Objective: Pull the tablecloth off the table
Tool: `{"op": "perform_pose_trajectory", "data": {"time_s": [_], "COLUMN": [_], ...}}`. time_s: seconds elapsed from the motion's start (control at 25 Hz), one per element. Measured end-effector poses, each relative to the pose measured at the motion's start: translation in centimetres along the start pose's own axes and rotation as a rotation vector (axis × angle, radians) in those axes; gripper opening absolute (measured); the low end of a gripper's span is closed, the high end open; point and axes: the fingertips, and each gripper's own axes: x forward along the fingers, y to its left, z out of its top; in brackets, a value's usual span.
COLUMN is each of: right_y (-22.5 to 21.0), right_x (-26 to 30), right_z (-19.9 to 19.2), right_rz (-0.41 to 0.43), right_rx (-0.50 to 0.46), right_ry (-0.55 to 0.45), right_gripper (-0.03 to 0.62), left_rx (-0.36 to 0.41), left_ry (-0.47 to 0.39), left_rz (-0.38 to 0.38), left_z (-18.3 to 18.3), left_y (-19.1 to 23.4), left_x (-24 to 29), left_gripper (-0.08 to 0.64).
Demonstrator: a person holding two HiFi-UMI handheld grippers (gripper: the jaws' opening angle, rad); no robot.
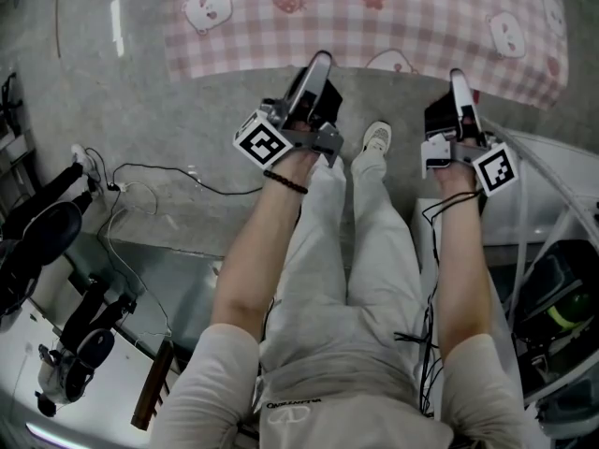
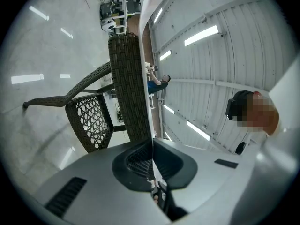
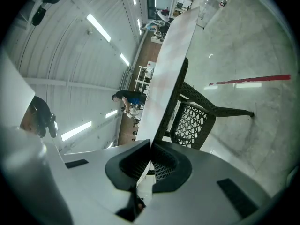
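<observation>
Pink checked tablecloth [image 1: 374, 17] is spread over the wicker table [image 2: 124, 78], its long axis lying across the table and its near hem turned toward the person. Left gripper [image 1: 320, 60] and right gripper [image 1: 457, 77] are each clenched on that hem at the table's near edge. The hem-gripping step is judged in hand; a level, matched pull away from the table is called for.

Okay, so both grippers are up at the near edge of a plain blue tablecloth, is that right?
Not quite. The tablecloth is not plain blue: it is pink-and-white checked with small cartoon prints, as the head view shows. The rest holds: the left gripper and the right gripper are both up at its near edge.
</observation>
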Motion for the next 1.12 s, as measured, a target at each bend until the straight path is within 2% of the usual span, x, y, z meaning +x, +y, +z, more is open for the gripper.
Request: {"op": "perform_pose_trajectory", "data": {"time_s": [0.72, 0.92, 1.12], "right_y": [0.01, -0.11, -0.06], "right_x": [-0.12, 0.06, -0.07], "right_z": [-0.04, -0.04, -0.11], "right_rz": [-0.047, -0.066, -0.07], "right_rx": [0.005, 0.01, 0.017], "right_ry": [0.019, 0.035, 0.04], "right_gripper": [0.012, 0.011, 0.011], "left_rx": [-0.023, 0.007, -0.035], "left_ry": [0.014, 0.029, 0.02], "left_rz": [0.023, 0.046, 0.049], "left_z": [-0.07, 0.25, -0.12], "left_y": [0.18, 0.22, 0.33], "left_x": [-0.06, 0.09, -0.15], "left_gripper": [0.003, 0.003, 0.003]}}
